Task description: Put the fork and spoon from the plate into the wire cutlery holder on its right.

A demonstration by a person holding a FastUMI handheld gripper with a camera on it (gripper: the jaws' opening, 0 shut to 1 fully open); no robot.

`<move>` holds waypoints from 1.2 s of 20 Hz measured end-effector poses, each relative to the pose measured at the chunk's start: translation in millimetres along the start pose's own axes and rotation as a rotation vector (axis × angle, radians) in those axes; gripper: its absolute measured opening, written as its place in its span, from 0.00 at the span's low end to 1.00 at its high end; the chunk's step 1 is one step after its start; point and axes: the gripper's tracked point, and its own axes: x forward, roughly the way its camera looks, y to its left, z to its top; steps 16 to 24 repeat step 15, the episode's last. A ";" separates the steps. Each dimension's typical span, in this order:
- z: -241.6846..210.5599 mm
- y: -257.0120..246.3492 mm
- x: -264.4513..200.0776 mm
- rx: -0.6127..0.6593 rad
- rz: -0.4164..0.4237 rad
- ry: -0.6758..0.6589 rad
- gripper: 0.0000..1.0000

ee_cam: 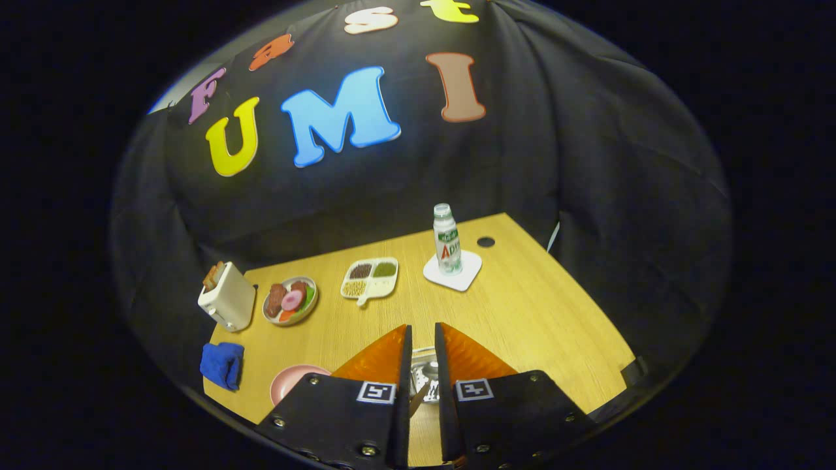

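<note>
1. two fingers of the gripper (422, 326) stand close together with a slim gap between them. i cannot tell whether they pinch anything.
2. one thin brownish sliver (417, 399) shows low in that gap. it may be a utensil handle, but it is too small to name as the fork or the spoon.
3. the wire cutlery holder (426, 373) lies straight beyond the gap, in line with the fingers, so any drop would go forward and down, not sideways.
4. the pink plate (290, 382) sits to the left of the holder, half hidden behind the left finger. no cutlery can be made out on its visible part.
5. farther from the holder on the wooden table (535, 326) are a blue cloth (222, 364) and a toaster (227, 297) to its far left, then a food plate (290, 300), a divided dish (370, 277), and a bottle (447, 238) on a white coaster (467, 277).
</note>
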 end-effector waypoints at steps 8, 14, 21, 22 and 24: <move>92.5 28.7 -54.1 -0.163 -0.010 -0.339 0.57; 121.9 43.8 -81.5 -0.196 -0.003 -0.458 0.98; 122.9 44.5 -82.7 -0.204 -0.004 -0.465 0.98; 122.9 44.5 -82.7 -0.204 -0.004 -0.465 0.98; 122.9 44.5 -82.7 -0.204 -0.004 -0.465 0.98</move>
